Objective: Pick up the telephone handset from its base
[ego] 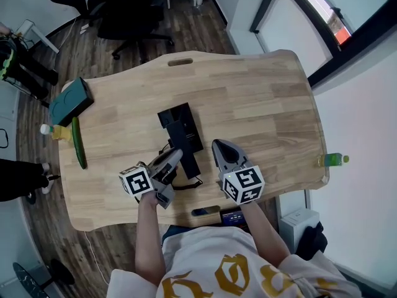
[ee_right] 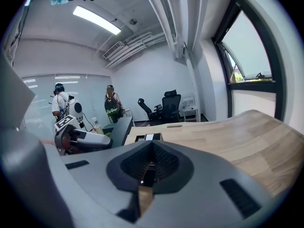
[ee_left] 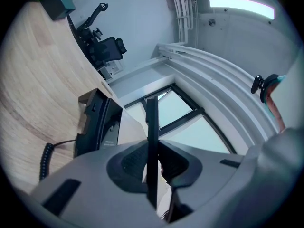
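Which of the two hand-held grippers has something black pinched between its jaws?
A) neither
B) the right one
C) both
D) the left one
D: the left gripper is closed on a thin black piece, apparently the telephone handset, while the right gripper has nothing between its jaws.

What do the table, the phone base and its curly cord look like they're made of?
Table: wood or a wood-look top, matt, with pale planks showing grain and joints.
Phone base: probably black moulded plastic, with a dull sheen on its edges.
Coiled cord: looks like black rubbery plastic, in tight even coils.
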A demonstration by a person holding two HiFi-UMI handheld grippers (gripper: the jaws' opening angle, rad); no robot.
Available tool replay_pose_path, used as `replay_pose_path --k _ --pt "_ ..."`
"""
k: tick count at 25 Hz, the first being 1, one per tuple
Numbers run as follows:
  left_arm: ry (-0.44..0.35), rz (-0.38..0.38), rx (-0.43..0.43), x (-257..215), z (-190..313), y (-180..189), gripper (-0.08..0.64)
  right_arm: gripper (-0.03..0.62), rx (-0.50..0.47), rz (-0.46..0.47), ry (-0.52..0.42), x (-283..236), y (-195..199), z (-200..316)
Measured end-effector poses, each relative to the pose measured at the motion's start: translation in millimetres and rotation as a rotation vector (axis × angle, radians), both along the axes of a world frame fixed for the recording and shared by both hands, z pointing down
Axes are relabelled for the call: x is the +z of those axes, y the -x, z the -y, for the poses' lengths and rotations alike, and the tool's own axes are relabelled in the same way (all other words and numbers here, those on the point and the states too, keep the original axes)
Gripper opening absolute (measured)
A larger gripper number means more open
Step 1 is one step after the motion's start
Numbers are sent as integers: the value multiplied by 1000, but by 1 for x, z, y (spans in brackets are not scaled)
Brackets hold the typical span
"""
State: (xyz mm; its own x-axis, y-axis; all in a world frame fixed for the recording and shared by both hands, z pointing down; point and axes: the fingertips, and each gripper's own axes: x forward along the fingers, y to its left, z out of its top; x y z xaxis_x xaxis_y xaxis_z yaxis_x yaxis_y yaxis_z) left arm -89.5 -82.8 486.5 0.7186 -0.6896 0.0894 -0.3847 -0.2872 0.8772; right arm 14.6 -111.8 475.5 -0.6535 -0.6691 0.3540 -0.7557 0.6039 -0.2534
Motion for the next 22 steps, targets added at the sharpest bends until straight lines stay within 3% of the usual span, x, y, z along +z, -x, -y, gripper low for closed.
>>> replay_pose_path --k 22 --pt "-105 -11 -29 -65 -23 7 71 5 -8 64 -91 -43 7 -9"
